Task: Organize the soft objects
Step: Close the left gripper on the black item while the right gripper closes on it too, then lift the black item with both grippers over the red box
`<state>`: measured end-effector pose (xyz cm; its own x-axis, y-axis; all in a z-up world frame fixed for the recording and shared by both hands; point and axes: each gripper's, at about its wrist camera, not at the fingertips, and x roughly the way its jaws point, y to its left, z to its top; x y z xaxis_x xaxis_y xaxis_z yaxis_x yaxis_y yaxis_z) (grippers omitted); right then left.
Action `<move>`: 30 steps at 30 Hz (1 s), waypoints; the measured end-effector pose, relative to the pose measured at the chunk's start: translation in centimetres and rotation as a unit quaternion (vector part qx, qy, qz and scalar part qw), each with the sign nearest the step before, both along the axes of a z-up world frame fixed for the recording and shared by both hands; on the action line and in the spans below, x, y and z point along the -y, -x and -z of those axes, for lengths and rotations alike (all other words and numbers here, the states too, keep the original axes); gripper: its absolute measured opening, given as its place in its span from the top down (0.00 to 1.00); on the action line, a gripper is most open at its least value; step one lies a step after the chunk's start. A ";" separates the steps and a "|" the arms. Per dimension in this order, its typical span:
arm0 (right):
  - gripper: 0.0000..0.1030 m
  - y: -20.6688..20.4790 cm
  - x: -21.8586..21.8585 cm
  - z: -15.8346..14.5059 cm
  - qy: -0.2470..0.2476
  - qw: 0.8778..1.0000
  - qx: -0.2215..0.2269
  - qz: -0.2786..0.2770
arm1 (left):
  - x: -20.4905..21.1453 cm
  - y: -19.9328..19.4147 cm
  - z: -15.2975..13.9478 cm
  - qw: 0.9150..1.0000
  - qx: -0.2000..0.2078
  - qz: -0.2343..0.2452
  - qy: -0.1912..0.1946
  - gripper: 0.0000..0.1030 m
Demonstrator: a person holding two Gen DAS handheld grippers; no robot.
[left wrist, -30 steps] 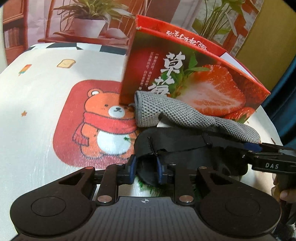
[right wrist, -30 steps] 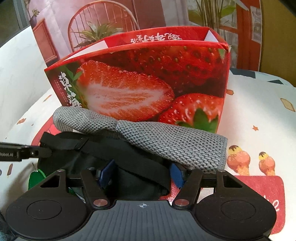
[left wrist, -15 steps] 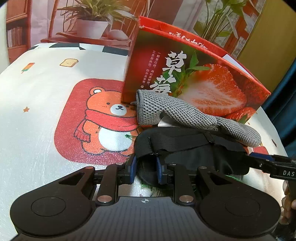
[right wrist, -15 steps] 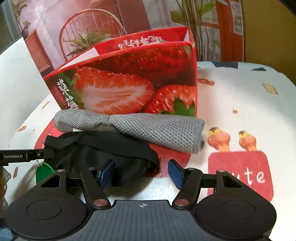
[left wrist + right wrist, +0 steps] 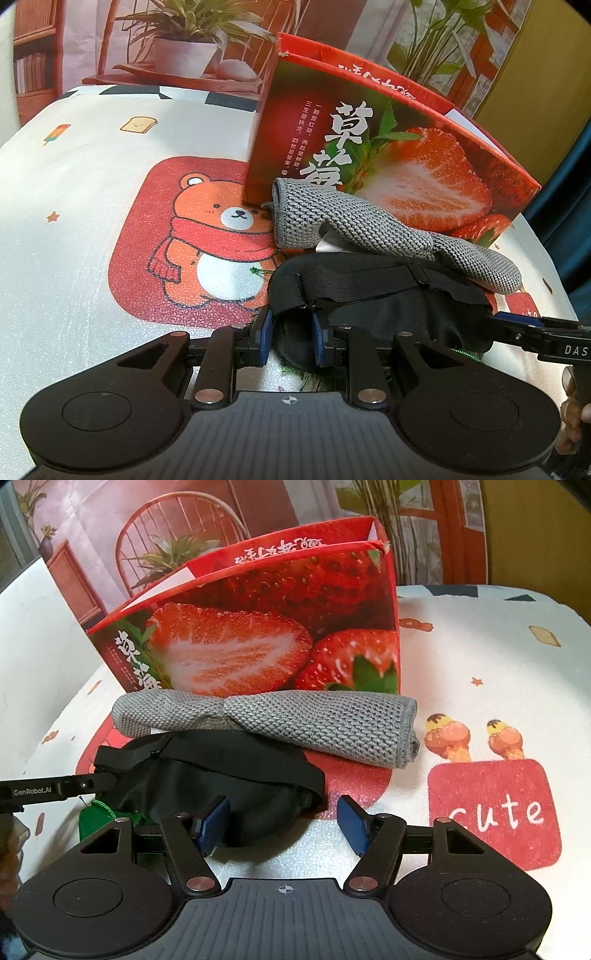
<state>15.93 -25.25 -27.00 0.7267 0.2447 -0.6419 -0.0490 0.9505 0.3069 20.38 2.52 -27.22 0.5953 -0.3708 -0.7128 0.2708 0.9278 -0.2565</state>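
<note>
The black eye mask (image 5: 373, 310) lies on the printed tablecloth (image 5: 74, 236) just in front of the rolled grey cloth (image 5: 280, 720) and the strawberry box (image 5: 258, 642). Your left gripper (image 5: 291, 338) stays pinched on the mask's left end. Your right gripper (image 5: 282, 821) has slid off to the right; its jaws now stand open, gripping nothing, the mask's right end just inside them. The mask probably needs regrasping there before you lift it.
</note>
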 end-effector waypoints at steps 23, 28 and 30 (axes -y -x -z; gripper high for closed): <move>0.41 -1.6 0.3 0.4 -0.088 0.996 0.011 0.018 | 0.0 0.1 0.0 1.000 0.003 0.001 -0.003 0.77; 0.55 -1.8 0.9 -0.2 -0.111 0.993 0.023 0.036 | 0.0 0.1 0.0 1.000 0.004 0.001 -0.004 0.77; 0.60 -1.6 1.0 -0.7 -0.109 0.993 0.034 0.035 | 0.0 0.1 0.0 1.000 0.004 0.001 -0.005 0.77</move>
<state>17.53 -26.26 -26.27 0.7867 0.3192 -0.5284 -0.0121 0.8637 0.5038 20.28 2.48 -27.25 0.5995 -0.3656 -0.7120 0.2750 0.9295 -0.2458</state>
